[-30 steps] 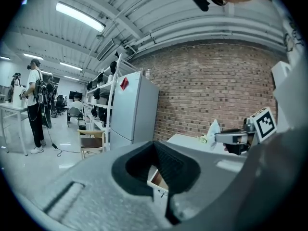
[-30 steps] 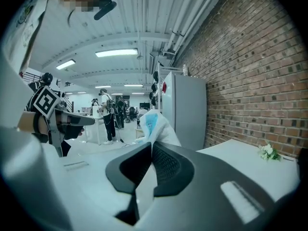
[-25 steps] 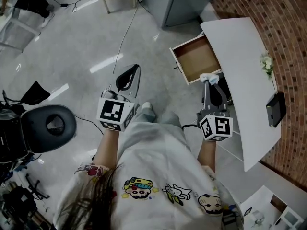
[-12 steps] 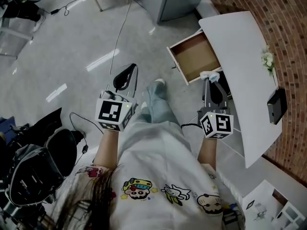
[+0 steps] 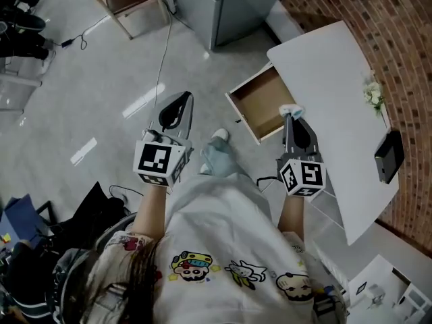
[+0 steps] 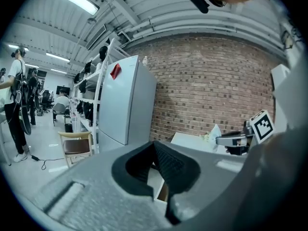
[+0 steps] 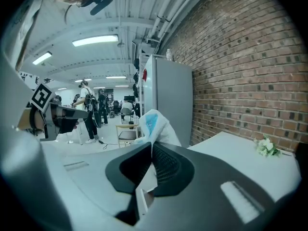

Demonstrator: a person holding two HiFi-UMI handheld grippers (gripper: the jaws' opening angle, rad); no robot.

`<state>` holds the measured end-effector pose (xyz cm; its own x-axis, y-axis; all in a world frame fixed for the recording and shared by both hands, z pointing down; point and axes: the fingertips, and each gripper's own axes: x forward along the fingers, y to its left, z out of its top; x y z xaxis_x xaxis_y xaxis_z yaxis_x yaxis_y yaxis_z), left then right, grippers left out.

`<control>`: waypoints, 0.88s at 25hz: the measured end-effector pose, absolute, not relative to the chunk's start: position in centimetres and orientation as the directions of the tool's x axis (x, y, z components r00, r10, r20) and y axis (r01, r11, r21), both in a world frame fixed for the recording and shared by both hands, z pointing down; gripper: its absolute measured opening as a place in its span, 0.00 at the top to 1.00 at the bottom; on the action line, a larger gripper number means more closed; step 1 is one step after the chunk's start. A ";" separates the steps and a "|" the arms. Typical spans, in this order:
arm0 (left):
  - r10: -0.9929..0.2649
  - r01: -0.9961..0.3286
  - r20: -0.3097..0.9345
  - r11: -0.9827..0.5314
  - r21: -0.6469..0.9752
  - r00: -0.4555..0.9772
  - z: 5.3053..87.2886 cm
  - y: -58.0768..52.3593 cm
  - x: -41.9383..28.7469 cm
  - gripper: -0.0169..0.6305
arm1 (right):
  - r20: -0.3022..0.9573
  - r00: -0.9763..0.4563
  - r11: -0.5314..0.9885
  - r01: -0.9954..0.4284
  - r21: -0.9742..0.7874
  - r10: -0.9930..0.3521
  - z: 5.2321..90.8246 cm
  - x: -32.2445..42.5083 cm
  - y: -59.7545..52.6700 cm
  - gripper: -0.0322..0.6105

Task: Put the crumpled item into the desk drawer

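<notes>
A crumpled white and pale blue item (image 5: 291, 110) sticks out past the tips of my right gripper (image 5: 291, 115), which is shut on it. It hangs over the near right corner of the open wooden desk drawer (image 5: 262, 102). In the right gripper view the crumpled item (image 7: 153, 126) rises just above the closed jaws of the right gripper (image 7: 152, 146). My left gripper (image 5: 185, 98) is held over the floor left of the drawer, jaws shut with nothing between them; in its own view the left gripper (image 6: 155, 146) points toward the desk.
The white desk (image 5: 337, 106) runs along a brick wall (image 5: 378, 19), with a small flower bunch (image 5: 372, 94) and a dark box (image 5: 389, 155) on it. A grey cabinet (image 5: 223, 5) stands beyond the drawer. A wooden chair (image 5: 131, 2) and a cable (image 5: 162, 52) are on the floor.
The view has shifted: the drawer and desk now sit lower and closer to my right gripper, whose tip with the crumpled item has neared the drawer. The black chair at left has left the view.
</notes>
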<state>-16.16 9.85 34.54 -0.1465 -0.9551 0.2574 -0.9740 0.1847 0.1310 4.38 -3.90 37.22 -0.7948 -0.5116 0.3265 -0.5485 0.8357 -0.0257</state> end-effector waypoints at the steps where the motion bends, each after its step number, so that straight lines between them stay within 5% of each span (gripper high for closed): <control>1: -0.957 -0.977 0.255 0.172 0.127 -0.135 34.2 8.7 -16.5 0.98 | 0.328 -0.789 0.830 -0.557 -0.024 -0.519 37.1 4.2 -4.7 0.93; 22: -0.945 -0.974 0.243 -0.199 0.109 0.220 32.9 -10.8 -14.6 0.97 | 0.322 -0.584 0.617 -0.787 0.000 -0.745 36.1 7.7 -16.2 0.93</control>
<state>-14.65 -10.82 32.88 0.2200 -0.9447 0.2430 -0.9740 -0.1989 0.1088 7.67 -16.21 36.10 -0.5840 -0.7451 0.3222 -0.7871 0.6169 0.0000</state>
